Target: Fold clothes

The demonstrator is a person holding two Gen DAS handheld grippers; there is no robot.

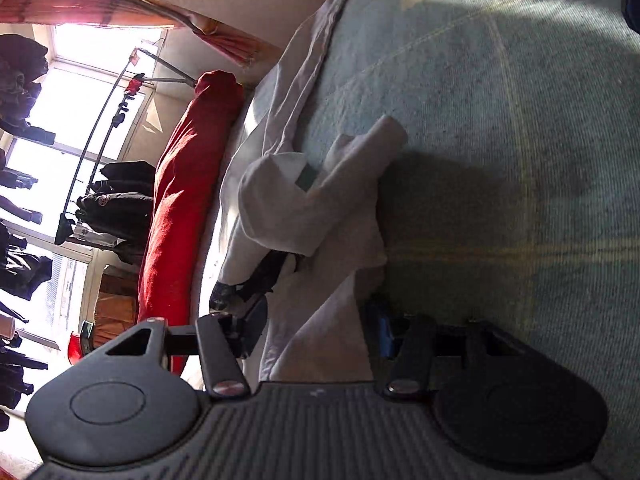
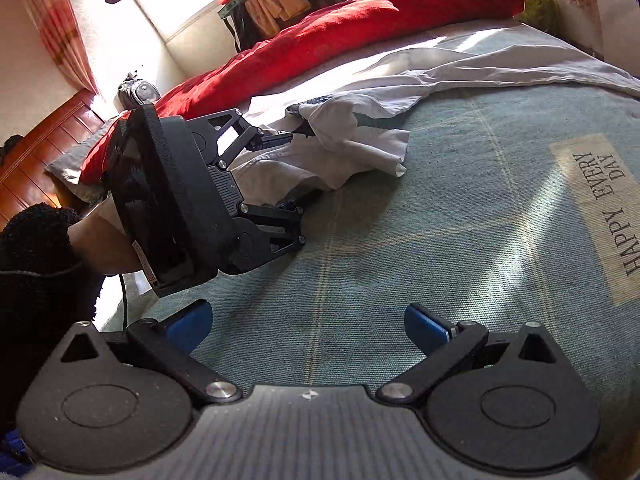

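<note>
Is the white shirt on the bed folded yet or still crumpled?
Still crumpled: the white shirt lies bunched with a sleeve sticking out, its far part trailing across the blue bedspread.

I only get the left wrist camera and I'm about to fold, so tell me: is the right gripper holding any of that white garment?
Observer: No. The right gripper is open over the bare blue blanket, short of the white garment.
Operator: How does my left gripper sit, seen from the side?
Observer: The left gripper has one finger above the garment's bunched edge and one low by the blanket beneath it. I cannot tell whether it pinches.
</note>
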